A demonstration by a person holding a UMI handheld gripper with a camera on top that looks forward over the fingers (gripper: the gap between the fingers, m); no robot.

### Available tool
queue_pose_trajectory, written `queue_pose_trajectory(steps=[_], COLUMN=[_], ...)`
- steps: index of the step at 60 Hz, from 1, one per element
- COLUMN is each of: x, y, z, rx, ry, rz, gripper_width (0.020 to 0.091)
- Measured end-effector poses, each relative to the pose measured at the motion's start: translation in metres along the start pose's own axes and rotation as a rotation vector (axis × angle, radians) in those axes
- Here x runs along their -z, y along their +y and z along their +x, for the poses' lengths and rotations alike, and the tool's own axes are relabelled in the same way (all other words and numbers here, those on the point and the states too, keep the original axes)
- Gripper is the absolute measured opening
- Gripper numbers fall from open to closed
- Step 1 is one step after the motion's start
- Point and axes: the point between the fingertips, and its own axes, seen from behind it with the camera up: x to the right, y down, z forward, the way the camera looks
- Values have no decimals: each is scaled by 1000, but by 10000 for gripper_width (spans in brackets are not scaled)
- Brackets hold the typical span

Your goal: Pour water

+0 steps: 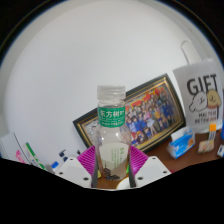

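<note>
- The water bottle (111, 135), upright at frame centre, is clamped between the gripper (112, 172) fingers.
- The carrying step is judged in hand.
- Tilting over a receiving vessel, none visible, is called for next.

A framed group photo (147, 112) leans tilted against the white wall (70, 70) — rows of people in it, wooden frame around them. To its right stands a white gift bag (201, 100) with "GIFT" in big dark letters and a clock face printed below. A small blue-and-white box (181, 143) sits on the wooden table (190, 168) just in front of the bag. Off to the far left — a cluster of small colourful items (35, 158), too small to tell apart.
</note>
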Motion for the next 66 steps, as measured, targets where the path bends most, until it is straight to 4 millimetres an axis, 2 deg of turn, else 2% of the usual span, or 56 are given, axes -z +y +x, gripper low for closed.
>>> queue_pose_trajectory(steps=[4,9,14,21,26,36,40,48,50,54,57,62,66], x=[1,-4,-10,-20,-24,-28,-29,-27,-24,-16,-8,10,27], y=[-15,-9,15,56,82,117,114,118,122,125,126,126,125], z=[37,85,125,156,168,189,190,190,189,189,190,191,186], rx=[150,302,426,507,492,498,466,438,432,425,426,433,436], ry=[58,144,193,196,180,187,183,179,181,195,217,259,278], rz=[22,2,-53,-114,-146,-185,-146,-156,-185,-219,-240,-270,-284], gripper_width=[429,430,429,430,431,439,461,567,641,870,826,866,857])
